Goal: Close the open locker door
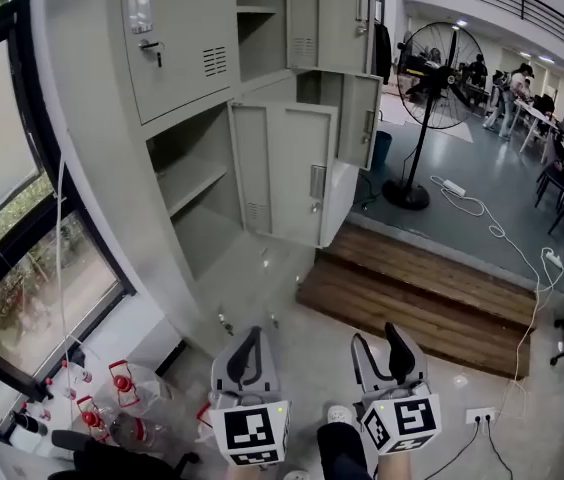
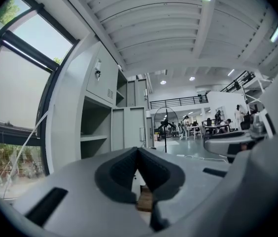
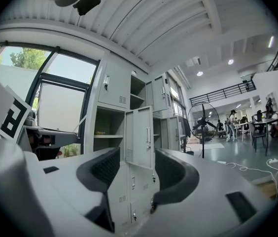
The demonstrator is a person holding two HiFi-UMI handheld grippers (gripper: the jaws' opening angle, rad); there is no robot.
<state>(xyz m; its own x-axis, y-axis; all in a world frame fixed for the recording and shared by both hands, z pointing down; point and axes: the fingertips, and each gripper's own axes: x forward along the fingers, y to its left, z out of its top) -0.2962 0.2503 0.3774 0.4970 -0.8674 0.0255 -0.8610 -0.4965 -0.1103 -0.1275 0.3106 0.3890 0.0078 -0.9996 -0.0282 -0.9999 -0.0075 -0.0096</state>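
Observation:
A grey locker bank (image 1: pixel 177 43) stands ahead to the left. One lower door (image 1: pixel 282 173) hangs wide open, its handle at its right edge, and the shelved compartment (image 1: pixel 194 193) beside it is bare. My two grippers are low in the head view, short of the door and apart from it. The left gripper (image 1: pixel 252 334) has its jaws together with nothing between them. The right gripper (image 1: pixel 378 336) is open and empty. The left gripper view shows the door (image 2: pixel 128 127) beyond that gripper's (image 2: pixel 138 150) closed tips. In the right gripper view the door (image 3: pixel 139 137) shows between that gripper's (image 3: pixel 136 154) spread jaws.
Two more locker doors (image 1: pixel 334 16) (image 1: pixel 360 118) stand open farther right. A wooden step (image 1: pixel 412 288) lies on the floor to the right, with a pedestal fan (image 1: pixel 434 78) and white cables (image 1: pixel 492 230) beyond. Red-capped bottles (image 1: pixel 112 408) sit by the window at lower left.

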